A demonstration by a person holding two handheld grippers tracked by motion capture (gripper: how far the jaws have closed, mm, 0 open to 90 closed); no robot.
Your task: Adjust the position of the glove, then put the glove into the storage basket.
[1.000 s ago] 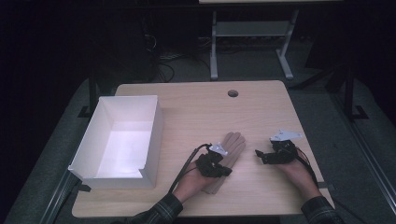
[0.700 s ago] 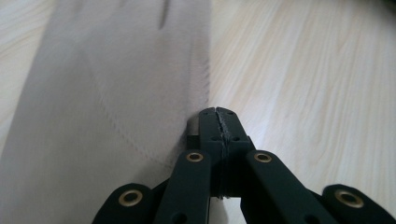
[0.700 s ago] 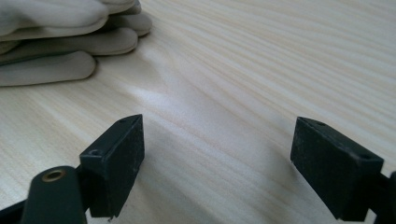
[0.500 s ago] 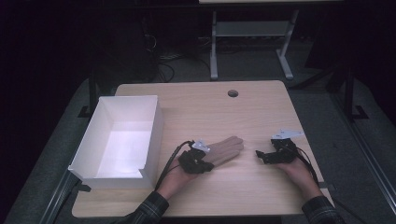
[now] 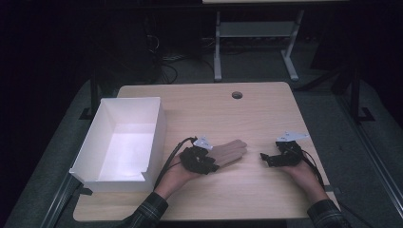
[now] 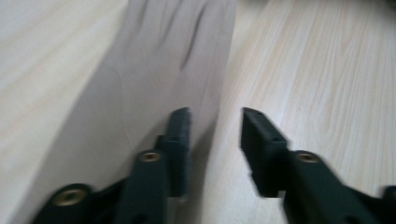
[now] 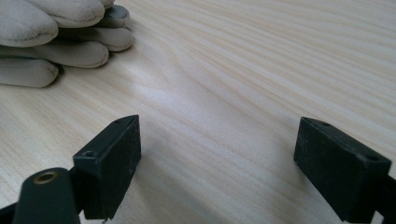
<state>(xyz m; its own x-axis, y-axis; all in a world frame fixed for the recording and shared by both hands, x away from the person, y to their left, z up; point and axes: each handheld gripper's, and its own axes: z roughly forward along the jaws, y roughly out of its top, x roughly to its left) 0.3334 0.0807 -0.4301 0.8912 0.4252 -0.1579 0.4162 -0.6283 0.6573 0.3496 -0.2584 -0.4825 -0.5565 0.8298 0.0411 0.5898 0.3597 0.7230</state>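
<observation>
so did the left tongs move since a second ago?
Yes. The left tongs shifted left, closer to the white box, along the glove. Their jaws have just been opening; the glove is not clamped.

A white open-topped box sits at the left edge of the light wooden tabletop; a small round hole marks its far side.

Soft matt cloth glove, smooth pale wood table
</observation>
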